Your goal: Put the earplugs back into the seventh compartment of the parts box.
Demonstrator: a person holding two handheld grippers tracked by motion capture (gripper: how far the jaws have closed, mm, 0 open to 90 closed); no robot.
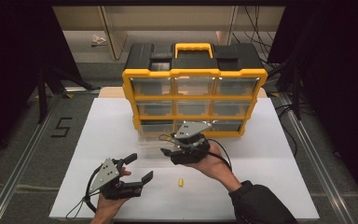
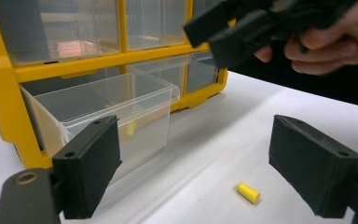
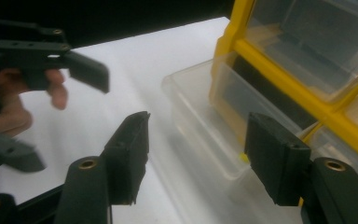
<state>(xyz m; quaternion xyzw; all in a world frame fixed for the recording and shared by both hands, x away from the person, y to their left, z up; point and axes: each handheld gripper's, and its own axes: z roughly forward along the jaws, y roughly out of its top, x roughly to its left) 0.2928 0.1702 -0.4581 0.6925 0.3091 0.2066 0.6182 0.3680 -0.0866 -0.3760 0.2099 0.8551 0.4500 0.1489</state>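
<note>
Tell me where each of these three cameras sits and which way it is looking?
High view: above the person's side, facing forward and down on the white table and yellow organizer; both forearms, left gripper and right gripper show.
Left gripper view: rides the left gripper, facing the pulled-out clear drawer; its open jaws show.
Right gripper view: rides the right gripper, facing that drawer; its open jaws show.
Shared: high and left gripper views both show the yellow piece on the table.

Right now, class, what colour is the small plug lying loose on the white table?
Yellow. The small plug shows best in the left gripper view, on the white table.
</note>
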